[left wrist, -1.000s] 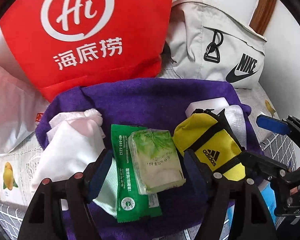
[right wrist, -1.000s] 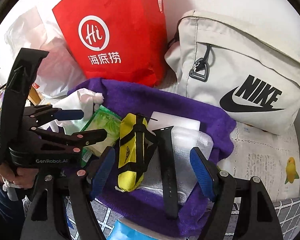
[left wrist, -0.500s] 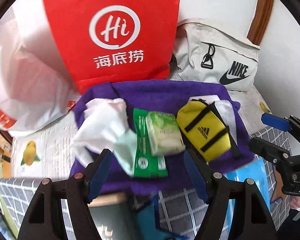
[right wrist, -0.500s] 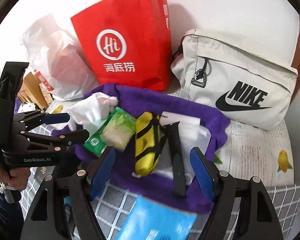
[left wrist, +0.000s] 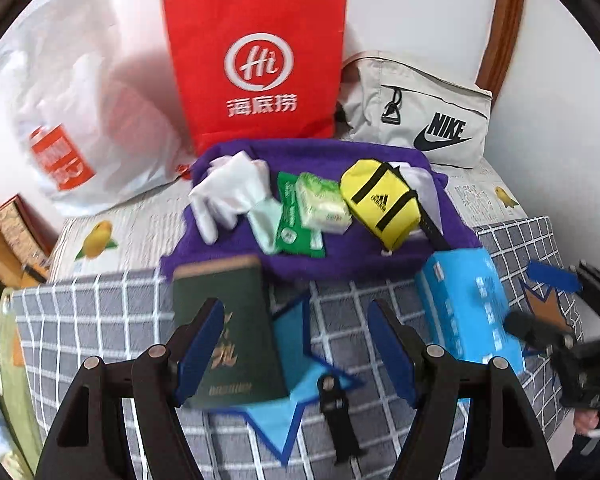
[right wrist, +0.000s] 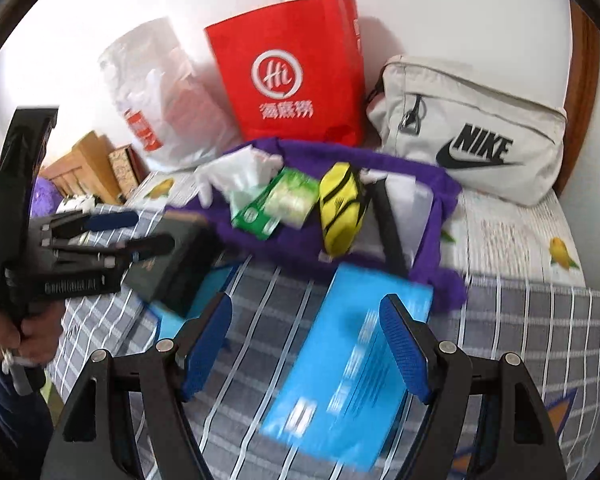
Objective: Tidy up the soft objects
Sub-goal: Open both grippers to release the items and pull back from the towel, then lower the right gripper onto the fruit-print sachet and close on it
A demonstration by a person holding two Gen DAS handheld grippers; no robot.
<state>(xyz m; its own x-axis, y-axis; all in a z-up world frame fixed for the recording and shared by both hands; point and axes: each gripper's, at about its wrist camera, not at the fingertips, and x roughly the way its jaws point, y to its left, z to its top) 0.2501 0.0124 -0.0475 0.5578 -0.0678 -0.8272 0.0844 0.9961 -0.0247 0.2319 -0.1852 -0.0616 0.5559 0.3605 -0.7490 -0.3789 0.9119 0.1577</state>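
Both jaws stand wide, empty: left gripper, right gripper. Soft items, yellow pouch and tissue pack, lie on the purple towel well beyond the jaws. Risk: snagging towel, dragging everything.

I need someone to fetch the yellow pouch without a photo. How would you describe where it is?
Find the red bag against the wall; a purple towel lies before it. The yellow pouch sits on the towel, right of the green tissue packs: the only yellow thing, with black straps.
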